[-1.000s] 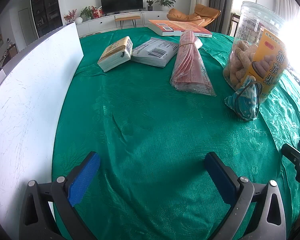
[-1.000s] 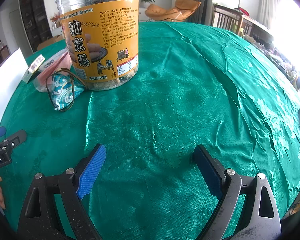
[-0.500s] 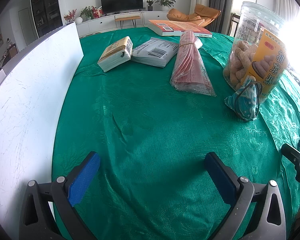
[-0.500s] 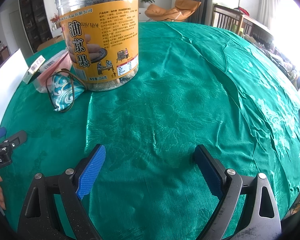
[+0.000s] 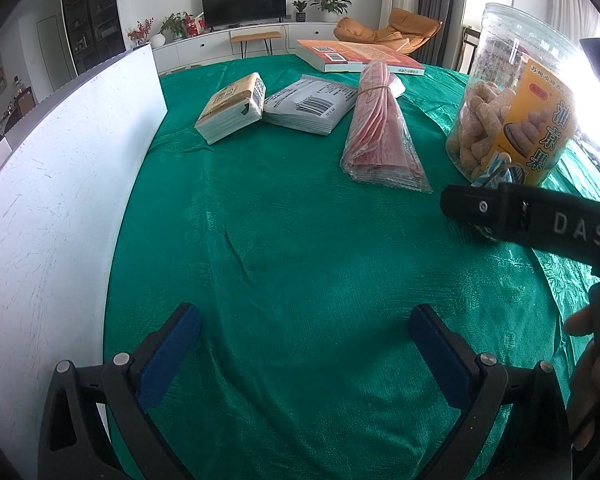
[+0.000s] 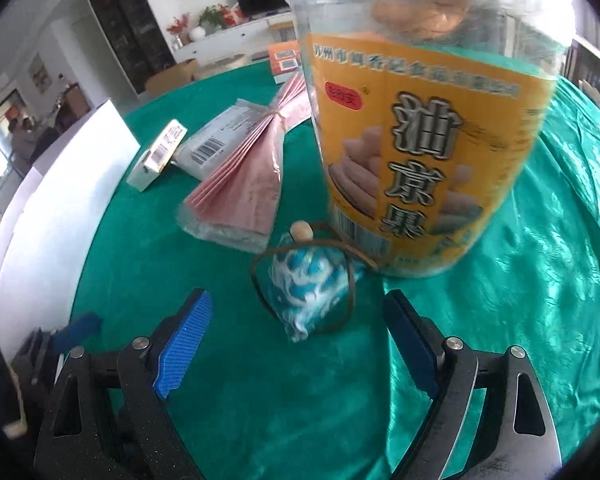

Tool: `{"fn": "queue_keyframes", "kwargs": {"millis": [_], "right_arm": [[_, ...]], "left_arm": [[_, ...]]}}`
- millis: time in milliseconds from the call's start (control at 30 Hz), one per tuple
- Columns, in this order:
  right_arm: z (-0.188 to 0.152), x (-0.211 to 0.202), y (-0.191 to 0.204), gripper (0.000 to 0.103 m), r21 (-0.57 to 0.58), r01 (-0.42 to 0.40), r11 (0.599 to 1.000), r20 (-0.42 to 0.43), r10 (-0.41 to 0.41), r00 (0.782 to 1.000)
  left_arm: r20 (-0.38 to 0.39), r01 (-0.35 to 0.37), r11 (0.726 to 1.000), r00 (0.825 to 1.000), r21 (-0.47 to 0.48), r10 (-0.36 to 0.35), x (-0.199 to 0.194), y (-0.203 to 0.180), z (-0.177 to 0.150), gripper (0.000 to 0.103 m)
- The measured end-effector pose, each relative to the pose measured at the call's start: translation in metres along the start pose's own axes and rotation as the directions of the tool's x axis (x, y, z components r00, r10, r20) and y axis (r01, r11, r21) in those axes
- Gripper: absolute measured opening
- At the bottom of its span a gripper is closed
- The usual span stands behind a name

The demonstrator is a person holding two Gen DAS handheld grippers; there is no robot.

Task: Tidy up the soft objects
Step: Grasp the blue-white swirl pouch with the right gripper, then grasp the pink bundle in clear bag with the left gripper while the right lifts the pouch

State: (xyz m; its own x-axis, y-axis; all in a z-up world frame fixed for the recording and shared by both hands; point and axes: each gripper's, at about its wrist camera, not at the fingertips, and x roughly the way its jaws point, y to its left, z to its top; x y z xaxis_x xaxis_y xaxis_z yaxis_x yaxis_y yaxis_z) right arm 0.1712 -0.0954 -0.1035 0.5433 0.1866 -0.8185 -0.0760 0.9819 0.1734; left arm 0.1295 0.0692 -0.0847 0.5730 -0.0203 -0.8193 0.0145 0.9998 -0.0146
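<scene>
Pouch (image 6: 310, 286) ahead of right gripper (image 6: 296, 344).

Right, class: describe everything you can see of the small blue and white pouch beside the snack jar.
The pouch is a small, soft-looking fabric pyramid, blue with white swirls, lying on the green cloth. A thin brown cord loops around it, and a pale wooden bead sits at its top. It rests against the base of the jar, ahead of the open right gripper, which is not touching it.

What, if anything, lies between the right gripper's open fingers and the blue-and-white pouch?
Nothing visible: only bare green tablecloth separates the open right gripper from the pouch. The snack jar stands just behind the pouch, not in the path.
</scene>
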Motion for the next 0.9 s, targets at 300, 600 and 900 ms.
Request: {"fn": "queue_keyframes", "kwargs": {"millis": [300,600,900], "right_arm": [[-0.037,-0.040,-0.030,0.046,0.044,-0.002,0.999,0.089,-0.002,0.996],[-0.053,-0.082,-0.118,0.046,0.170,0.177,0.969,0.209,-0.211,0.955],[-0.060,-0.087,-0.149,0.046,0.263,0.114,0.958,0.196,-0.169,0.966]], "left_arm": [[0.000,0.000,1.000,1.000,0.000,0.000,0.000,-0.001,0.000,0.103],[-0.024,0.135,0.991,0.991,0.009,-0.134,0.001,-0.008,0.018,0.103],[-0.053,0.083,0.994,0.995,-0.064,-0.086,0.050,-0.035,0.117,0.102]]}}
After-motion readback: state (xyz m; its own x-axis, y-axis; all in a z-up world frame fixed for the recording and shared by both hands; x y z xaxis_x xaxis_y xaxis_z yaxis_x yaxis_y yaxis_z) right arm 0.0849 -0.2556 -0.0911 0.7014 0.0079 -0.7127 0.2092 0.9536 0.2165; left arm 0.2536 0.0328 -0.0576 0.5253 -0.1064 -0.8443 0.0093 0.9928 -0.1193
